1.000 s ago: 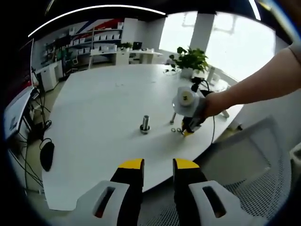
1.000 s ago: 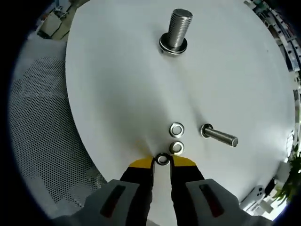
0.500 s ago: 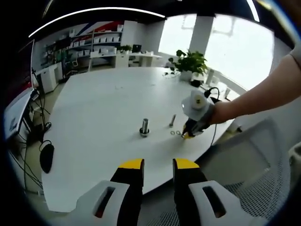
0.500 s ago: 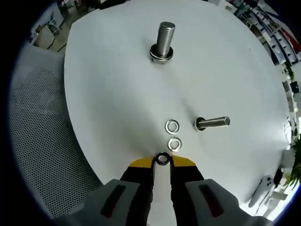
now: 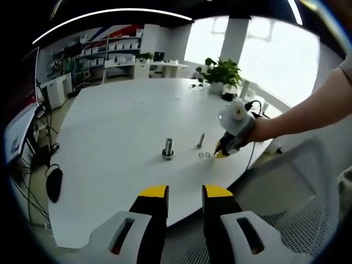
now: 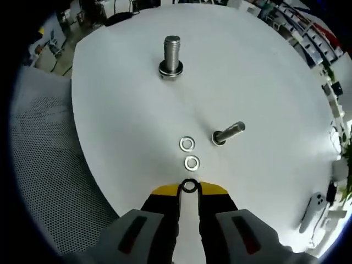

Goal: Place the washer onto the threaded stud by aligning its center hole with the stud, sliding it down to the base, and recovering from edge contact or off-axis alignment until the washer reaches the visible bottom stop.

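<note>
We are in an open office: a large white table (image 5: 121,115), shelving (image 5: 118,47), a potted plant (image 5: 223,70), bright windows (image 5: 269,49).

Washer (image 6: 190,186): small dark metal ring, pinched between the right gripper (image 6: 190,188) tips, held above the table edge. Threaded stud (image 6: 171,57): upright steel bolt, head down on the table, ring at its base, well apart from the washer

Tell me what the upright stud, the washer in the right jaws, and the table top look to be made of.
Upright stud: bright metal, probably steel, judging by its silver sheen and ridged threads.
Washer held in the right gripper: likely metal too, a thin ring with a dark, glinting edge.
Table: smooth matte white surface, possibly laminate; the exact material is unclear.
</note>
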A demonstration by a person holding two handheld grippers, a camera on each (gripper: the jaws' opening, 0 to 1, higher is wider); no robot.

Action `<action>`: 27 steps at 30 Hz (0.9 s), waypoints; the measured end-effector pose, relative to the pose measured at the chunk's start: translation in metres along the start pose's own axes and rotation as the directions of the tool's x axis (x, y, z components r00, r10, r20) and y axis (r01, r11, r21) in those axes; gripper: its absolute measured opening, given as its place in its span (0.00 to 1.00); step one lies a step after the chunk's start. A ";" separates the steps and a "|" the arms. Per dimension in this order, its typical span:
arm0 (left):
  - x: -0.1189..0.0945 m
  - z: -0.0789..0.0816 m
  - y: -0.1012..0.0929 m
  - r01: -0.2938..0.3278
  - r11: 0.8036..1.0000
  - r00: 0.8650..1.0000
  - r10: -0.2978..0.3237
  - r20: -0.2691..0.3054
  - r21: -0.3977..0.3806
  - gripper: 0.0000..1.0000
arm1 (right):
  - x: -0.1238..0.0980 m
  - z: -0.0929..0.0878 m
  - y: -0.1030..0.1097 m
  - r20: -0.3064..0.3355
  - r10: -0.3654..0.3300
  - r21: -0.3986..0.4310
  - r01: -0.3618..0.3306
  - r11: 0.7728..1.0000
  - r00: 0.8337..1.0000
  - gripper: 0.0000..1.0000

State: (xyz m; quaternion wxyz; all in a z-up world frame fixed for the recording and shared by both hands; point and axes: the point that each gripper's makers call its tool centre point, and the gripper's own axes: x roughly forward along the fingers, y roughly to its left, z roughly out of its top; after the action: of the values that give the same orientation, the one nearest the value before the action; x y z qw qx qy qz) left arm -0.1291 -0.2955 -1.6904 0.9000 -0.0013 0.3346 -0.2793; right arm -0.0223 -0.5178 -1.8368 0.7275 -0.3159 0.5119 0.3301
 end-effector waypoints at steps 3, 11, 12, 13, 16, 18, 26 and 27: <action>0.000 -0.001 -0.001 0.002 1.000 1.000 -0.002 -0.004 0.001 0.22 | -0.008 0.005 -0.011 0.021 -0.013 0.011 0.013 1.000 1.000 0.13; 0.001 -0.002 -0.001 0.005 1.000 1.000 -0.005 -0.012 0.002 0.22 | -0.027 0.033 -0.031 0.102 -0.048 0.020 0.046 0.999 0.994 0.13; 0.001 -0.002 -0.001 0.004 1.000 1.000 -0.004 -0.013 0.001 0.22 | -0.028 0.037 -0.035 0.118 -0.057 0.012 0.056 0.998 0.991 0.13; 0.001 -0.003 -0.001 0.004 1.000 1.000 -0.004 -0.014 0.002 0.22 | -0.029 0.040 -0.036 0.127 -0.062 0.008 0.062 0.998 0.990 0.13; 0.001 -0.003 -0.001 0.004 1.000 1.000 -0.004 -0.013 0.002 0.22 | -0.031 0.048 -0.037 0.142 -0.060 0.009 0.059 0.998 0.988 0.13; 0.001 -0.002 0.000 0.000 1.000 1.000 0.000 -0.013 0.001 0.22 | -0.032 0.052 -0.039 0.154 -0.064 0.001 0.065 0.998 0.986 0.13; 0.001 -0.002 0.001 -0.006 1.000 1.000 0.006 -0.010 -0.003 0.22 | -0.029 0.063 -0.032 0.176 -0.053 -0.045 0.062 0.997 0.983 0.13; 0.001 -0.002 0.001 -0.005 1.000 1.000 0.005 -0.010 -0.003 0.22 | -0.028 0.065 -0.032 0.178 -0.052 -0.048 0.062 0.997 0.983 0.13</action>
State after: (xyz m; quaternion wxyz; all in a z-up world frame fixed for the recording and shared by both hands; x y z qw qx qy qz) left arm -0.1295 -0.2948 -1.6930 0.8991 -0.0003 0.3394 -0.2764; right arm 0.0305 -0.4892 -1.7883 0.7704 -0.3193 0.4272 0.3493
